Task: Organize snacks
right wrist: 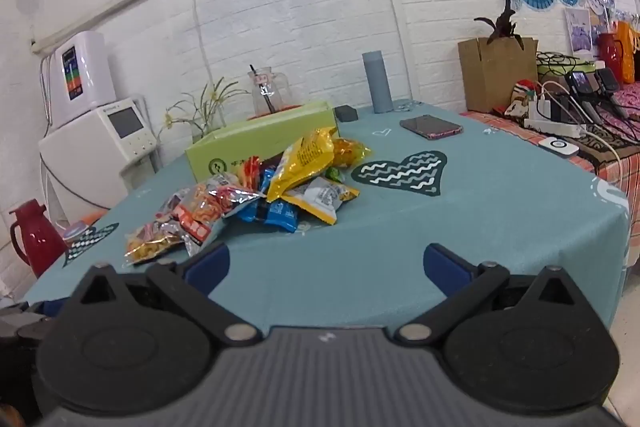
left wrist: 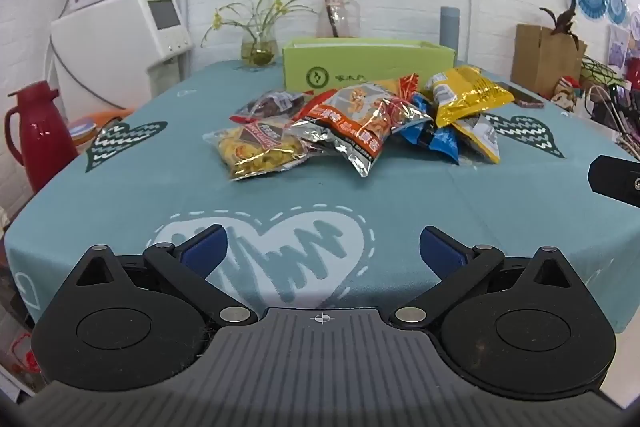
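Note:
A heap of several snack bags lies mid-table on the teal cloth: a clear bag of yellow crisps (left wrist: 256, 147) at the left, a silver-orange bag (left wrist: 360, 123) in the middle, blue packets (left wrist: 434, 139) and a yellow bag (left wrist: 468, 95) at the right. Behind the heap stands an open green box (left wrist: 360, 61). The right wrist view shows the same heap (right wrist: 256, 203) and green box (right wrist: 260, 143) to its left. My left gripper (left wrist: 322, 247) is open over the near table edge, well short of the bags. My right gripper (right wrist: 326, 267) is open too, nothing between its fingers.
A glass vase with a plant (left wrist: 260, 47), a glass jug (left wrist: 338, 15) and a grey bottle (right wrist: 378, 83) stand at the back of the table. A phone (right wrist: 430, 127) lies at the right. A red flask (left wrist: 34, 135) stands off the left edge, a cluttered side table (right wrist: 568, 123) to the right.

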